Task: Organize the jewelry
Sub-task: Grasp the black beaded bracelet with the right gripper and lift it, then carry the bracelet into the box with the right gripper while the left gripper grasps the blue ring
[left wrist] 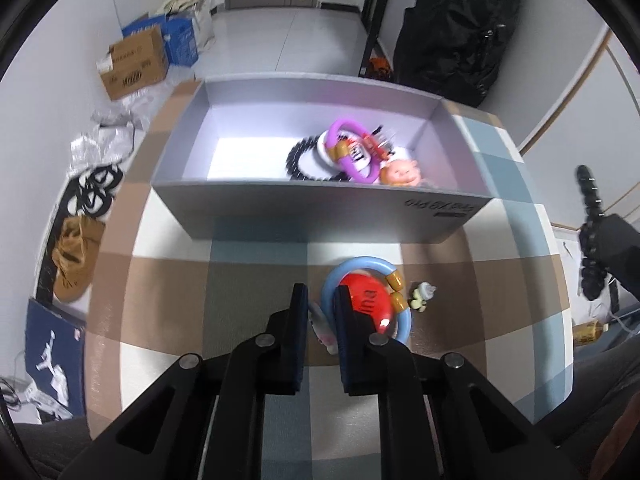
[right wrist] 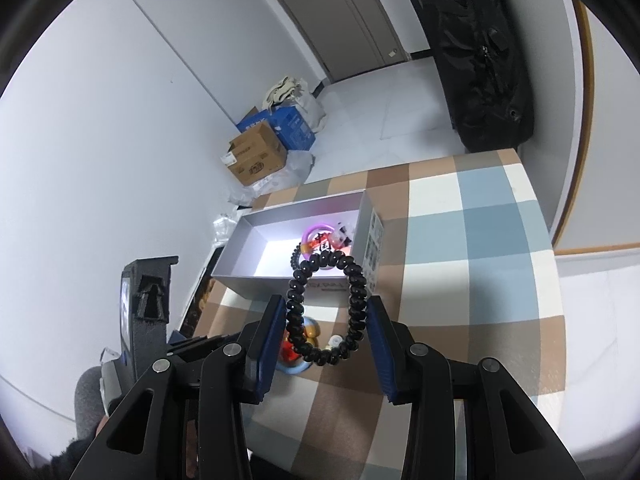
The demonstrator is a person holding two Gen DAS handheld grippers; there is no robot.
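Note:
A grey open box (left wrist: 320, 208) stands on the checked table. Inside lie a black bead bracelet (left wrist: 298, 160), a purple ring (left wrist: 352, 152) and a doll head (left wrist: 400, 172). In front of it lie a blue ring (left wrist: 404, 320) with a red oval charm (left wrist: 366, 300) and a small yellow trinket (left wrist: 422, 296). My left gripper (left wrist: 322, 300) is low over the table, its jaws narrowly apart around a small pale item (left wrist: 322, 328) beside the blue ring. My right gripper (right wrist: 326, 312) is shut on a black bead bracelet (right wrist: 356, 300), held in the air before the box (right wrist: 256, 276); it also shows at the right edge of the left wrist view (left wrist: 590, 236).
The table (right wrist: 480, 240) has a brown, blue and white checked cloth. Cardboard boxes (left wrist: 134, 66) and plastic wrap lie on the floor at the left. A black bag (left wrist: 460, 24) leans on the far wall. The left gripper's body (right wrist: 148, 312) sits left of the right one.

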